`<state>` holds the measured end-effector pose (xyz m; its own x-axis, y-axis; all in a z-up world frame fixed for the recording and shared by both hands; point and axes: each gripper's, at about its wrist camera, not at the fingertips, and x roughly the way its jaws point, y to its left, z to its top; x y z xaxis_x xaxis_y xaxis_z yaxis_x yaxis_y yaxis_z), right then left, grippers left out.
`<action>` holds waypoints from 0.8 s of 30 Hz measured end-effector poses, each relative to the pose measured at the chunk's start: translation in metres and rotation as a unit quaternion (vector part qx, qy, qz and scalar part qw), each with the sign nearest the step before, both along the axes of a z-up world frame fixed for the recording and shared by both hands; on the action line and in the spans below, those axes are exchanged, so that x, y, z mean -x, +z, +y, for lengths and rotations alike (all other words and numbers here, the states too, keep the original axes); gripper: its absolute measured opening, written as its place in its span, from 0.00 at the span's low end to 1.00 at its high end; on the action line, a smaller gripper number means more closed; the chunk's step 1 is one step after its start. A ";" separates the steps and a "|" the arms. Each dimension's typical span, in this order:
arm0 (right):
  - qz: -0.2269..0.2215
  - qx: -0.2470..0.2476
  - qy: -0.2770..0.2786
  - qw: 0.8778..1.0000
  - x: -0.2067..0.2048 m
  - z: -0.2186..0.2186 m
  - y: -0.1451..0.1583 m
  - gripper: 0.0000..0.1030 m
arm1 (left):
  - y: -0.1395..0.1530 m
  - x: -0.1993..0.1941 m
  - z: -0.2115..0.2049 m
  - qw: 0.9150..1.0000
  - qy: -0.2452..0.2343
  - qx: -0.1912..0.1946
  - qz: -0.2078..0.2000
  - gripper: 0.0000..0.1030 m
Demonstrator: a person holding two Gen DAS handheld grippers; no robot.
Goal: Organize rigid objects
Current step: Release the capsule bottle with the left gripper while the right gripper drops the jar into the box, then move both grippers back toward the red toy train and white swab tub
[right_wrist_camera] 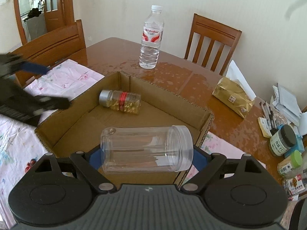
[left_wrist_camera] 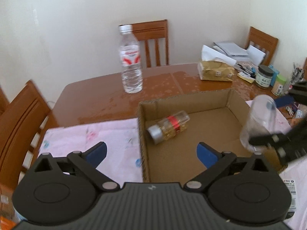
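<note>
brown corrugated cardboard box (right_wrist_camera: 122,80), open at the top, sits in front of me on a pale pink flowered cloth (left_wrist_camera: 86,138) spread over the glossy wooden surface (right_wrist_camera: 172,72). inside the box, toward its far left corner, a small clear bottle with a silver cap and a red band (left_wrist_camera: 168,126) lies on its side, with yellow contents showing through.

my right gripper (right_wrist_camera: 145,153) has its blue-padded fingers (right_wrist_camera: 94,159) pressed on a clear plastic jar with a screw lid (right_wrist_camera: 146,148), gripped by its two ends. the jar lies sideways between them, lid to the right, above the near edge of the box. from the left wrist view the same jar hangs blurred over the box's right side.

my left gripper (left_wrist_camera: 151,153) is spread wide with nothing between its fingers (left_wrist_camera: 97,151); it straddles the left wall of the box, one finger over the cloth, the other over the box floor.

beyond the box a clear plastic water bottle with a white cap and red label (right_wrist_camera: 151,38) stands upright on the bare surface, well apart from it. at the far right lie a gold tissue pack (right_wrist_camera: 233,97), papers and small jars (right_wrist_camera: 282,142). wooden chairs (right_wrist_camera: 211,42) stand around.
</note>
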<state>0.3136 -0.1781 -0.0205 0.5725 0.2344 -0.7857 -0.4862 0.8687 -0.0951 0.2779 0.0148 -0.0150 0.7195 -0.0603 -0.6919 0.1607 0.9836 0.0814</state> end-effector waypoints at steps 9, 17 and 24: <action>-0.016 0.000 -0.021 1.000 -0.045 0.007 0.000 1.00 | -0.003 0.047 0.025 0.998 0.064 0.011 -0.003 0.98; -0.023 0.001 -0.024 0.999 -0.034 0.015 0.004 1.00 | -0.012 0.070 0.033 0.996 0.085 0.009 0.014 0.99; -0.021 0.008 -0.032 0.999 -0.006 0.015 0.006 1.00 | -0.018 0.084 0.031 0.996 0.087 -0.001 0.027 0.99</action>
